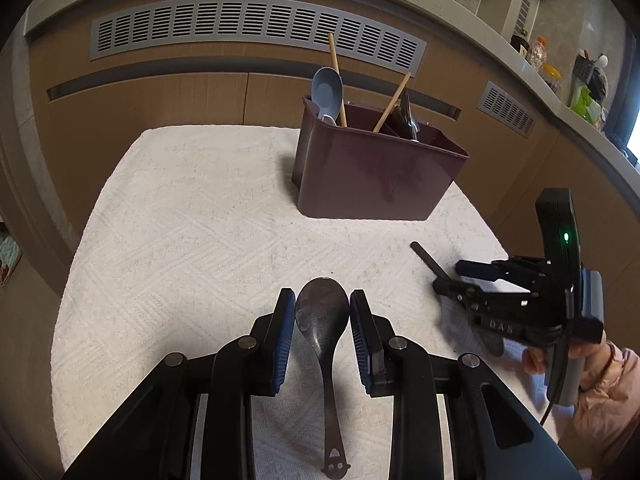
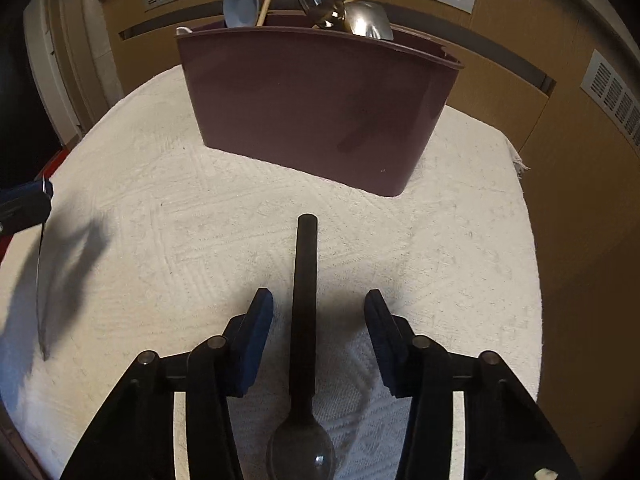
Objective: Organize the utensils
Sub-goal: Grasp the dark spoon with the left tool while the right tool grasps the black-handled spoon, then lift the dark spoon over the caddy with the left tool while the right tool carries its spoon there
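My left gripper (image 1: 322, 295) is shut on the bowl of a dark metal spoon (image 1: 324, 344), whose handle runs back toward the camera. It also shows at the left edge of the right wrist view as the left gripper (image 2: 24, 200), with the spoon blurred and edge-on. My right gripper (image 2: 318, 295) stands open around the straight handle of a black spoon (image 2: 304, 280) lying on the white cloth (image 2: 160, 220); both pads are clear of the handle. The right gripper (image 1: 452, 276) is at the right in the left wrist view. A maroon utensil caddy (image 1: 372, 176) (image 2: 320, 100) stands behind.
The caddy holds a pale blue spoon (image 1: 328, 88), wooden chopsticks (image 1: 392, 102) and metal utensils (image 2: 360, 20). Wooden cabinet fronts with grey vent grilles (image 1: 256, 28) rise behind the cloth. A hand in a pink sleeve (image 1: 600, 384) holds the right gripper.
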`<state>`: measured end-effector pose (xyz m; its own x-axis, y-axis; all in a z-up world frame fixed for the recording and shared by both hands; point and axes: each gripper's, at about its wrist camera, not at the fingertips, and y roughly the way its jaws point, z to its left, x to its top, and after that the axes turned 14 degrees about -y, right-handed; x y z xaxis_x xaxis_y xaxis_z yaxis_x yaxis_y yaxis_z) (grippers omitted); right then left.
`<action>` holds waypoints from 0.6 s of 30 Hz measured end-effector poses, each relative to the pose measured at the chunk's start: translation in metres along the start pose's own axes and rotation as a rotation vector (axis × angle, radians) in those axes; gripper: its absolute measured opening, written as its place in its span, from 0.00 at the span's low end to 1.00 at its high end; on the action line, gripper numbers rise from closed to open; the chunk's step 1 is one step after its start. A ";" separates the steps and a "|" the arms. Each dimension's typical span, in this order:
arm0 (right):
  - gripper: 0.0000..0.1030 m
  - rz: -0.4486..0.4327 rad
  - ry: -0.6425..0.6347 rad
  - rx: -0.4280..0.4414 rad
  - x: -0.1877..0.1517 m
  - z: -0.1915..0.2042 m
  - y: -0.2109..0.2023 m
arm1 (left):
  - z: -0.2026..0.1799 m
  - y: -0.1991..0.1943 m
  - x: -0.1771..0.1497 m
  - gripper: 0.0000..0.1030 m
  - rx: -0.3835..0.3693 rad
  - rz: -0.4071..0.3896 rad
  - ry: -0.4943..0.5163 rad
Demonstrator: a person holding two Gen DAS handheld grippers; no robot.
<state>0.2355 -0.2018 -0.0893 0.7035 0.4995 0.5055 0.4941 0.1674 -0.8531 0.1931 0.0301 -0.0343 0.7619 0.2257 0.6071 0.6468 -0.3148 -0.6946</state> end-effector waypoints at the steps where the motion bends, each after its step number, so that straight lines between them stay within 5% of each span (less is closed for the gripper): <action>1: 0.14 0.009 0.011 -0.006 0.001 -0.002 -0.001 | -0.001 0.000 -0.001 0.28 -0.001 0.001 0.000; 18: 0.10 -0.186 0.094 0.029 -0.017 -0.005 -0.094 | -0.022 -0.006 -0.004 0.28 -0.004 0.002 0.060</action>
<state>0.1799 -0.2308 -0.0175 0.6465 0.3767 0.6634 0.6063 0.2741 -0.7465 0.1854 0.0110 -0.0236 0.7597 0.1695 0.6278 0.6450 -0.3193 -0.6943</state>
